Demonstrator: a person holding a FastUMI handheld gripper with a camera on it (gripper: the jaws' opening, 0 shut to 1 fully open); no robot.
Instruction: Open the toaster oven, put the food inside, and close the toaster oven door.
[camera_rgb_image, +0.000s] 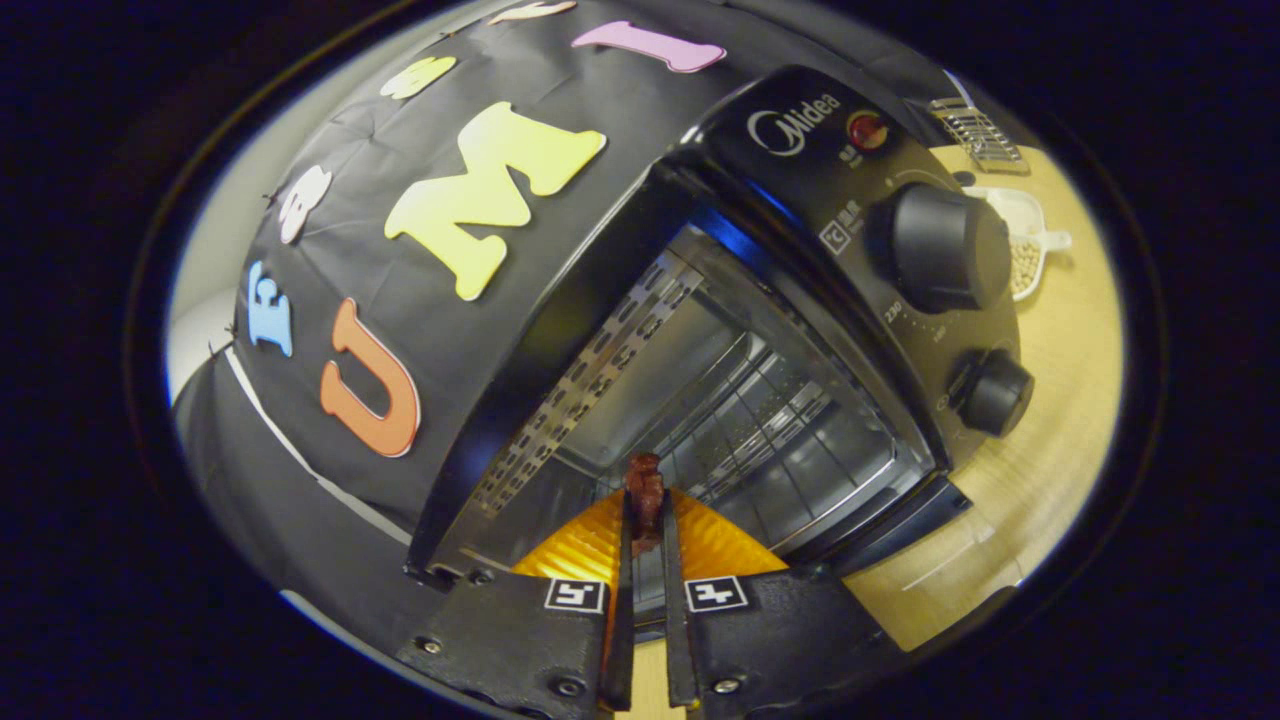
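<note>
We look from the camera riding on the gripper (645, 520), forward along its two fingers, rolled to one side so the scene leans. We sit very near the toaster oven (760, 330), facing straight into its open cavity, with its control knobs (945, 248) close by and the wooden table (1060, 400) beyond.

There was one toaster oven (640, 330), its door open onto one cavity holding one wire rack (770, 420). Its control panel carried two black knobs, a larger upper one (945, 247) and a smaller lower one (995, 392), plus one red indicator light (867, 130). One gripper (645, 525) had two fingers, clamped on one dark reddish piece of food (645, 490). Beyond the oven, the wooden table (1060, 400) held one white scoop-shaped dish of pale beads (1025, 245) and one metal grid (975, 135).
</note>
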